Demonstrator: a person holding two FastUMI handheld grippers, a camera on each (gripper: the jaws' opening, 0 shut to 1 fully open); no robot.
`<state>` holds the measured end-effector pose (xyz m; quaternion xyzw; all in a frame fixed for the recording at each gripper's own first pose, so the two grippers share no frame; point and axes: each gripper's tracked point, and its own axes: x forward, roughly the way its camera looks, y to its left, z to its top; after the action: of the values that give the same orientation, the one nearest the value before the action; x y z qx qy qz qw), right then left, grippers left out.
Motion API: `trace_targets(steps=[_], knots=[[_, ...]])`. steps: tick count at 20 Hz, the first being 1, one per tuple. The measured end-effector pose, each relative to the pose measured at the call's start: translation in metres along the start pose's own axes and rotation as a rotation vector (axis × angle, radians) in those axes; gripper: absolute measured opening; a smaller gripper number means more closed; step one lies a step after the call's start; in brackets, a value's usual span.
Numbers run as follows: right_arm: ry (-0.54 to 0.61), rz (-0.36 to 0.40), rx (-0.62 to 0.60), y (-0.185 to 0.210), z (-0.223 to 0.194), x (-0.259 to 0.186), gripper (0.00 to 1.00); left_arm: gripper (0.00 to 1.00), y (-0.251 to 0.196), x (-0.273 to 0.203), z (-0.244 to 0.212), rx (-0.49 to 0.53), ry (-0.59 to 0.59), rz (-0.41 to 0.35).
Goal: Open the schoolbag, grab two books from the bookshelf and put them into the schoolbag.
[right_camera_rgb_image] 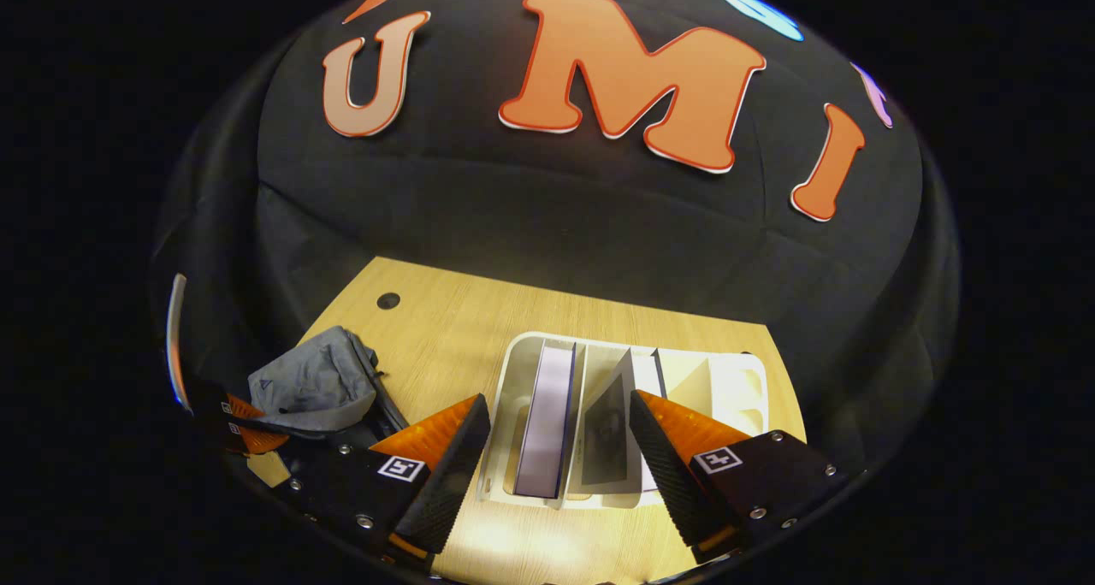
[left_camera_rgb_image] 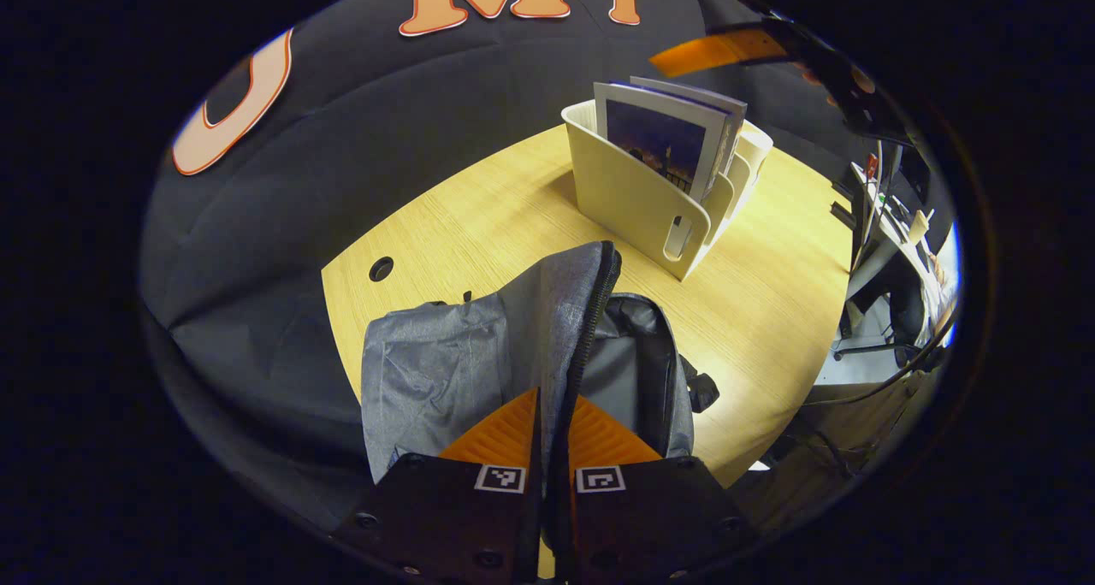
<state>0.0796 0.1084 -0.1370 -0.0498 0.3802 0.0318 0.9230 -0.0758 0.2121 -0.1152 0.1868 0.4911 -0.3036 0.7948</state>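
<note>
— What has your left gripper (left_camera_rgb_image: 547, 414) got?

— My left gripper's two orange fingers are pressed together on the lifted edge of the schoolbag (left_camera_rgb_image: 479, 354), right by its black zipper. That grey flap stands up between the pads, and the bag sits at the near edge of the wooden table (left_camera_rgb_image: 770, 311).

— And the right one?

— My right gripper (right_camera_rgb_image: 560, 448) hangs above the bookshelf (right_camera_rgb_image: 727, 380) with its jaws spread wide, holding nothing. Between its fingers I look straight down on the books (right_camera_rgb_image: 547, 414): one with a pale lilac spine stands upright in a left compartment, and a thinner one leans just beside it.

— Where is the bookshelf relative to the bag?

— In the left gripper view the cream shelf stands behind the bag, toward the table's far edge, books upright inside. In the right gripper view the bag lies off to the left, near the table's left edge.
</note>
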Motion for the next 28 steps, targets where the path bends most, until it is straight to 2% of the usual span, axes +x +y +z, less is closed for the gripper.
trace_targets(steps=[4, 9, 17, 18, 19, 20, 24, 28], knots=[[0.148, 0.065, 0.047, 0.014, -0.014, 0.017, 0.98, 0.07, 0.016, -0.013, 0.006, 0.01, 0.01, -0.018], [0.311, 0.062, 0.045, 0.01, -0.027, 0.04, 0.97, 0.07, 0.021, -0.026, 0.012, 0.025, 0.025, -0.053], [0.521, 0.032, 0.116, 0.013, -0.055, 0.076, 0.65, 0.07, 0.031, -0.031, 0.018, 0.036, 0.048, -0.067], [0.549, 0.027, 0.129, 0.013, -0.061, 0.077, 0.48, 0.07, 0.03, -0.031, 0.018, 0.032, 0.048, -0.071], [0.571, 0.025, 0.164, 0.013, -0.061, 0.074, 0.51, 0.08, 0.029, -0.03, 0.018, 0.029, 0.048, -0.073], [0.58, 0.028, 0.197, 0.014, -0.064, 0.076, 0.41, 0.08, 0.029, -0.03, 0.017, 0.026, 0.048, -0.074], [0.566, 0.043, 0.284, 0.004, -0.056, 0.063, 0.38, 0.07, 0.029, -0.029, 0.017, 0.017, 0.045, -0.08], [0.491, 0.09, 0.369, -0.008, -0.032, 0.035, 0.37, 0.07, 0.027, -0.029, 0.016, 0.002, 0.042, -0.084]])
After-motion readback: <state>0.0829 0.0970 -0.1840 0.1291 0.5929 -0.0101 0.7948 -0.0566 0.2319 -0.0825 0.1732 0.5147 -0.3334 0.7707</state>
